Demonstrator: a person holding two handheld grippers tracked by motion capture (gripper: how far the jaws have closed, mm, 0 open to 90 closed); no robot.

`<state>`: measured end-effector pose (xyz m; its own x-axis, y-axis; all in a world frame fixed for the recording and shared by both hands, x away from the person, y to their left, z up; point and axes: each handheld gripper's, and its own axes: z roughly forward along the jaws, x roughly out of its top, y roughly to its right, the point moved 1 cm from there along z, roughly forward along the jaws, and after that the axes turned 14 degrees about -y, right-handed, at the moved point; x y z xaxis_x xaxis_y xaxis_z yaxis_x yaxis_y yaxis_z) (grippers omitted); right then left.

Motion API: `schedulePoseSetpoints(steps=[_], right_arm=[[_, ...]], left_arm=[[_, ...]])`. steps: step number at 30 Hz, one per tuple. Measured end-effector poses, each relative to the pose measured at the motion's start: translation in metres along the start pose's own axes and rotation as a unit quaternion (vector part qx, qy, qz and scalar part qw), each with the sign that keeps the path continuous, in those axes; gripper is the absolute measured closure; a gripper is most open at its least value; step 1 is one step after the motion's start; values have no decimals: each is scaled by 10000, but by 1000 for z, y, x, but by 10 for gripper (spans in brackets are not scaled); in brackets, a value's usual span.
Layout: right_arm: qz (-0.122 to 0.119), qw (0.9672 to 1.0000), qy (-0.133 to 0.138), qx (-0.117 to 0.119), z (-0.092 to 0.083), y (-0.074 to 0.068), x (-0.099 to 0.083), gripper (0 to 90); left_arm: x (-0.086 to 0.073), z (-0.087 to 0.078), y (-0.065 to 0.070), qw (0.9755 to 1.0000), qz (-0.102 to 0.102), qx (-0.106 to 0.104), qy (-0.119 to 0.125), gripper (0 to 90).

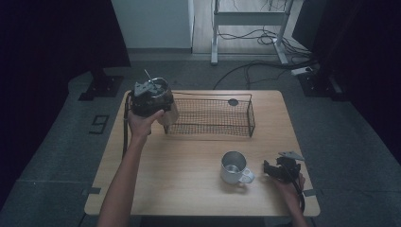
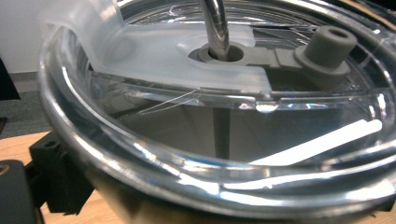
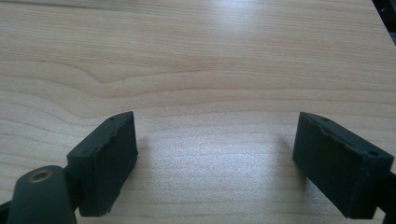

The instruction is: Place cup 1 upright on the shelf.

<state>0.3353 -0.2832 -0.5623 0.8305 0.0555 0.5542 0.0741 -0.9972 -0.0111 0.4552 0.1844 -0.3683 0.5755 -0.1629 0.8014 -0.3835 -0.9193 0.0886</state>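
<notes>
At far left of the counter [image 1: 189, 156], left gripper [image 1: 150, 97] is raised near the back left corner, in the person's left hand [image 1: 142, 124]. It carries a clear-lidded cup [image 1: 166, 111] at the wire basket's left end. From above, the gripper body hides most of the cup; contact point not visible. Left gripper view is nearly all clear lid [image 2: 224, 116] up close: metal straw [image 2: 215, 25] through the centre hole, grey plug [image 2: 327, 49] on a tab beside it. One black finger [image 2: 56, 179] shows at lower left, pressed to the cup wall; the other is hidden, so fingers look clamped on the cup.

Wire basket [image 1: 210, 116] sits at back centre, with a small dark round item [image 1: 233, 101] at its rear rim; too small to identify.

Steel mug [image 1: 234, 168] stands front right, handle toward the right gripper.

Right gripper [image 1: 276, 169] rests on the counter just beside the mug, apart from it. Right gripper view: fingers [image 3: 105, 161] spread wide, bare wood between.
</notes>
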Motion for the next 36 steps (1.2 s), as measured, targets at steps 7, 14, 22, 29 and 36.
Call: schedulePoseSetpoints(steps=[7,14,22,29,36], right_arm=[[3,10000,0,0,0,0,0,135],[1,10000,-1,3,0,0,0,135],[3,10000,0,-2,0,0,0,136],[18,10000,-4,-4,0,0,0,136],[17,10000,-3,0,0,0,0,136]], left_arm=[[7,8,4,10000,-34,-41,24,41],[12,19,8,10000,-12,-48,-28,41],[18,27,10,10000,-2,-33,-51,41],[24,36,13,10000,-22,-37,-78,41],[27,45,17,9999,19,-28,-157,40]])
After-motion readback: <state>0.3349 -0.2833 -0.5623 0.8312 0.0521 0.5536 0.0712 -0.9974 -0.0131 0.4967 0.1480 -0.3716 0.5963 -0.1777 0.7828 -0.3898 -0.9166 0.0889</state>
